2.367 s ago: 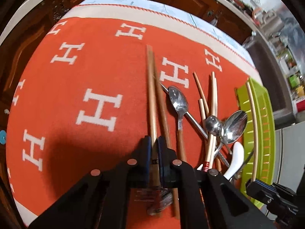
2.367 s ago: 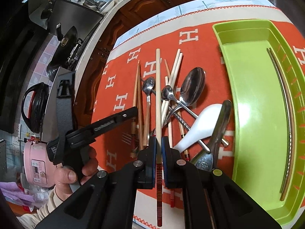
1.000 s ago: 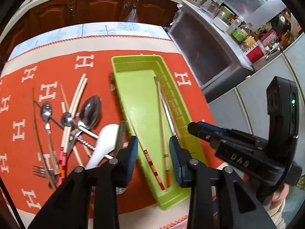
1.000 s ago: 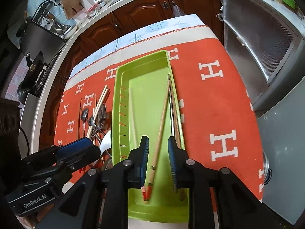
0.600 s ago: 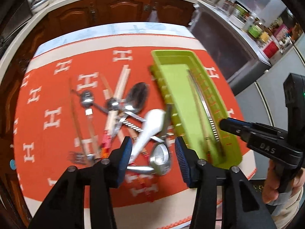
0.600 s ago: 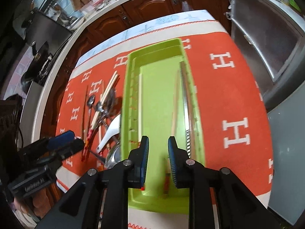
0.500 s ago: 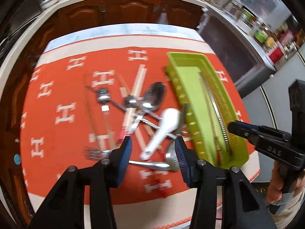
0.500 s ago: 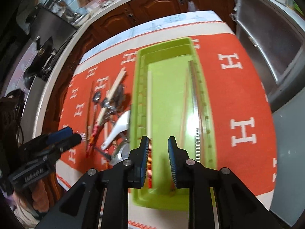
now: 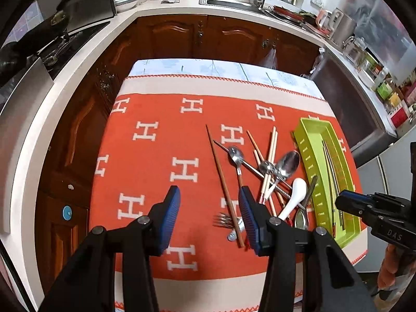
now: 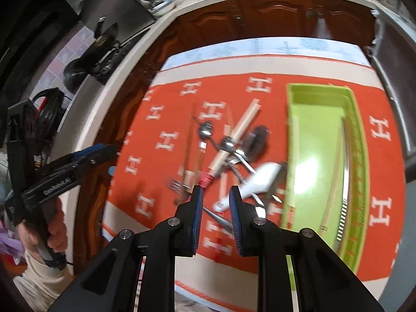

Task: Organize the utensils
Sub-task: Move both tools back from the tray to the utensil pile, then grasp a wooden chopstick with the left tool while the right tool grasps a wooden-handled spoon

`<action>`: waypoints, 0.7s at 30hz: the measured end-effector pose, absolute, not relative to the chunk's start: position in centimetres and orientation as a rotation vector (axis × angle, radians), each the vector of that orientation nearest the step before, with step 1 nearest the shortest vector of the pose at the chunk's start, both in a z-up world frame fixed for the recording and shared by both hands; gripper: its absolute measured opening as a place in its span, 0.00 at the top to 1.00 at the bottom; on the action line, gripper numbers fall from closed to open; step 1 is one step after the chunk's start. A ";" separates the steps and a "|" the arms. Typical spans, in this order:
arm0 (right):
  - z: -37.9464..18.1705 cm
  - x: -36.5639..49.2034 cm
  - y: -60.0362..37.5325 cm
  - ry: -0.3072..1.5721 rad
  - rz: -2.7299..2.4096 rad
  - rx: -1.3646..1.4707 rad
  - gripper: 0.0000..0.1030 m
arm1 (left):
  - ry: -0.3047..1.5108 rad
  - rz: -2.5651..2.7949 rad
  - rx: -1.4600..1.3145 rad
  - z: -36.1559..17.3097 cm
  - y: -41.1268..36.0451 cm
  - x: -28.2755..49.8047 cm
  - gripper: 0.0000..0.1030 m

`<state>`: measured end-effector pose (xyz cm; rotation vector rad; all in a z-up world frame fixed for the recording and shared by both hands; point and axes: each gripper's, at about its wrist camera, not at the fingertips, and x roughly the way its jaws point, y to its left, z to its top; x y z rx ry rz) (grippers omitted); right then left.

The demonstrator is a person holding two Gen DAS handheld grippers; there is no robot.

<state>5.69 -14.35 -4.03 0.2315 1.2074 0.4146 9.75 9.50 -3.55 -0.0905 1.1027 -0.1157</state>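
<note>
A pile of utensils lies on the orange cloth: a brown chopstick (image 9: 224, 182), metal spoons (image 9: 287, 161), a white ceramic spoon (image 9: 295, 195), a fork (image 9: 224, 220) and pale chopsticks (image 9: 271, 145). A green tray (image 9: 306, 153) at the right holds several chopsticks (image 9: 331, 174). My left gripper (image 9: 209, 208) is open and empty, above the cloth left of the pile. My right gripper (image 10: 215, 206) is open and empty, above the pile's near end; the white spoon (image 10: 262, 178) and the tray (image 10: 317, 96) show blurred there.
The orange cloth (image 9: 156, 161) with white H marks covers a small table. Brown kitchen cabinets (image 9: 182, 36) and a white counter with a sink (image 9: 226, 1) stand behind. A stove with a black pan (image 9: 33, 36) is at the left.
Both grippers carried chopsticks to the green tray and let go. Both have since swung left, back over the utensil pile, with jaws open.
</note>
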 end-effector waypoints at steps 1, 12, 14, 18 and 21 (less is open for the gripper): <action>-3.9 6.4 -13.5 1.212 0.429 0.236 0.80 | 1.106 -0.121 -0.108 -3.7 10.1 10.3 0.57; -8.1 13.6 -7.0 1.309 0.434 0.255 0.80 | 1.252 -0.150 -0.190 -11.2 9.3 15.9 0.57; -9.8 14.9 -6.5 1.350 0.424 0.280 0.80 | 1.291 -0.138 -0.192 -13.2 8.8 16.8 0.57; -12.3 15.9 -6.0 1.391 0.415 0.263 0.80 | 1.351 -0.139 -0.197 -16.0 8.1 17.8 0.62; -13.4 16.2 -6.0 1.404 0.414 0.253 0.80 | 1.367 -0.149 -0.199 -17.3 7.5 18.0 0.64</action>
